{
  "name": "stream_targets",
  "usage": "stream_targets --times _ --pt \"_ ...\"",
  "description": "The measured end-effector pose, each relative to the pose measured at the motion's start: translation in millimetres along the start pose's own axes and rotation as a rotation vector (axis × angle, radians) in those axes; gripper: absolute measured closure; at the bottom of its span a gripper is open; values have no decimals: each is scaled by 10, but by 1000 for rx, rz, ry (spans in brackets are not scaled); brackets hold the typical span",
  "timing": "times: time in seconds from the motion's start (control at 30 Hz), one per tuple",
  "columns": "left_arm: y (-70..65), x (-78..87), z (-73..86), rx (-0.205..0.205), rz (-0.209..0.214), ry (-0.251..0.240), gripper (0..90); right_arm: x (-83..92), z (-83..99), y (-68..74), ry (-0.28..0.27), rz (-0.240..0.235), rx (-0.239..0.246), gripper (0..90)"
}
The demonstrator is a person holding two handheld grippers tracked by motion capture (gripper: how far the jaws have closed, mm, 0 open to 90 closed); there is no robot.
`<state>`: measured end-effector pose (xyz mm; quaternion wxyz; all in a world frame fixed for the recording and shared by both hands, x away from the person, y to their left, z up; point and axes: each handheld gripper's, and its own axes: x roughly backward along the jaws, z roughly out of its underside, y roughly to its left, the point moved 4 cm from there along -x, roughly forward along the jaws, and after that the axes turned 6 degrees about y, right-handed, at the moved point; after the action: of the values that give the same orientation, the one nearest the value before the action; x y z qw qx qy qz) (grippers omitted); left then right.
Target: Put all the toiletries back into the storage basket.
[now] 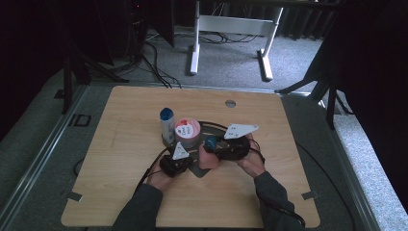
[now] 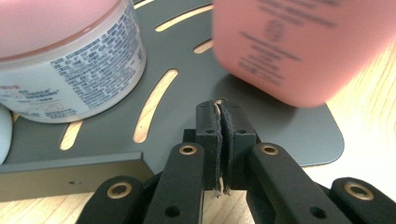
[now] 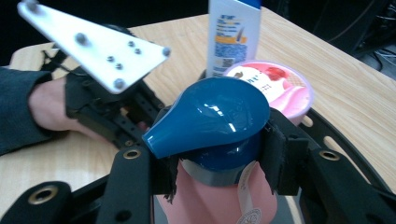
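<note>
Gripping the pink bottle [image 3: 219,196] below its blue cap, right gripper [image 3: 219,154] jaws clamped, left gripper [image 2: 223,140] jaws closed empty.

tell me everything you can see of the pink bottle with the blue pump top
The pink bottle looks like smooth plastic, with small dark print on one face and a glossy blue pump head. It stands roughly upright at the near edge of the dark slotted tray. The right gripper is clamped on its blue collar under the pump. A pink-lidded tub sits just beyond.

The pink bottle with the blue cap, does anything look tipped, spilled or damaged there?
Nothing stands out. The pink bottle stands upright with its blue cap on, gripped at the cap by the right tool. The jar and white tube are upright on the dark slotted tray; no spill.
</note>
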<state>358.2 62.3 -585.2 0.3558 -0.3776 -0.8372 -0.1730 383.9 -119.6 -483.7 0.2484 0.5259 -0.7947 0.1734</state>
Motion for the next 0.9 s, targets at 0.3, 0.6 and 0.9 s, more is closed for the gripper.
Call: stream_targets --times 0.3,0.6,0.9 --pt "-28 -55 -55 -5 13 -4 862 -46 -27 -130 0 30 -29 532" --pt "10 -76 -73 10 55 -1 853 -74 -80 -232 0 59 -49 532" --pt "45 -81 -72 27 95 2 866 -117 -87 -298 0 75 -63 532"
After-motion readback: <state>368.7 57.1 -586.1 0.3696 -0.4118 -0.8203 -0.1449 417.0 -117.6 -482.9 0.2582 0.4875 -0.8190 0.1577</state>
